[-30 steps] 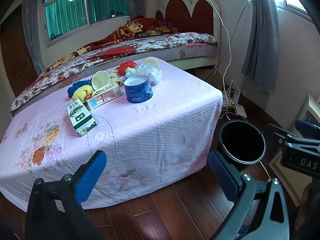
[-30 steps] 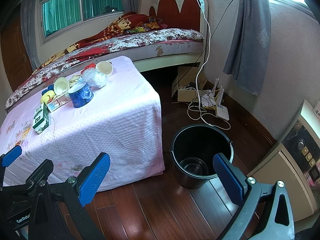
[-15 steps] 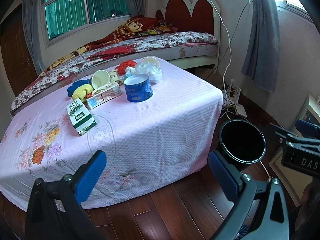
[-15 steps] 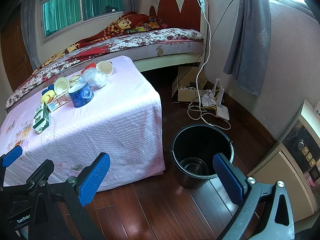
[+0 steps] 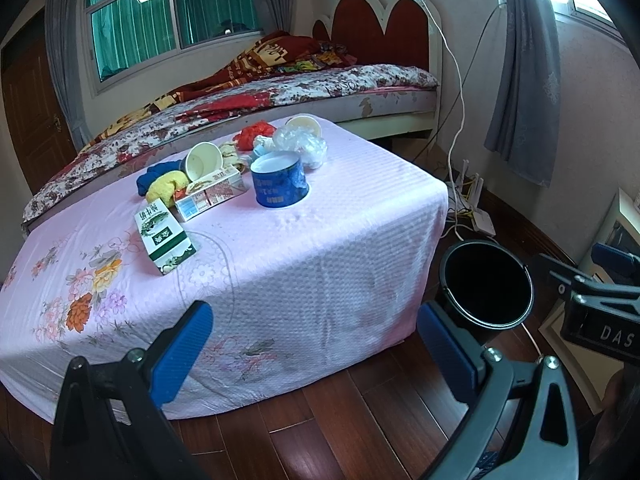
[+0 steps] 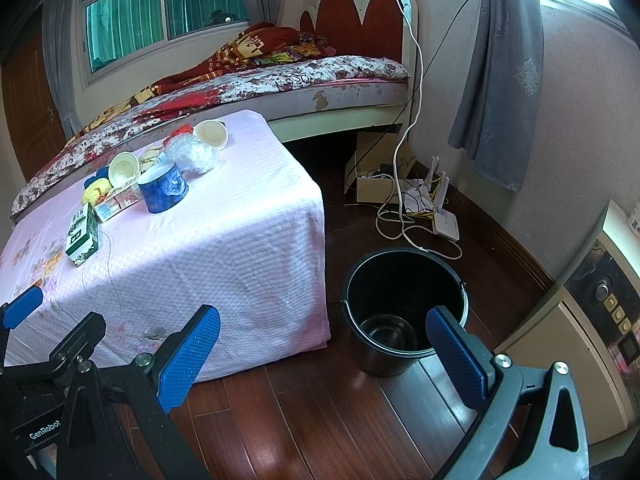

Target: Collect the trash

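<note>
Blue-padded left tool (image 5: 312, 352) and right tool (image 6: 320, 356) stay spread apart and empty, nothing moved since before.

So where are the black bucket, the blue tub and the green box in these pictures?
black bucket (image 6: 404, 276): right wrist view, on the inner back wall.
blue tub (image 5: 280, 184): left wrist view, on its side wall.
green box (image 5: 160, 232): left wrist view, on its printed top face.

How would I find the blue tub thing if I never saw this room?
Look at the low table with the pink cloth beside the bed. In the heap of trash at its far end, the blue tub stands upright nearest the black bucket's side. It is the only round, dark blue container, with a white rim.
</note>
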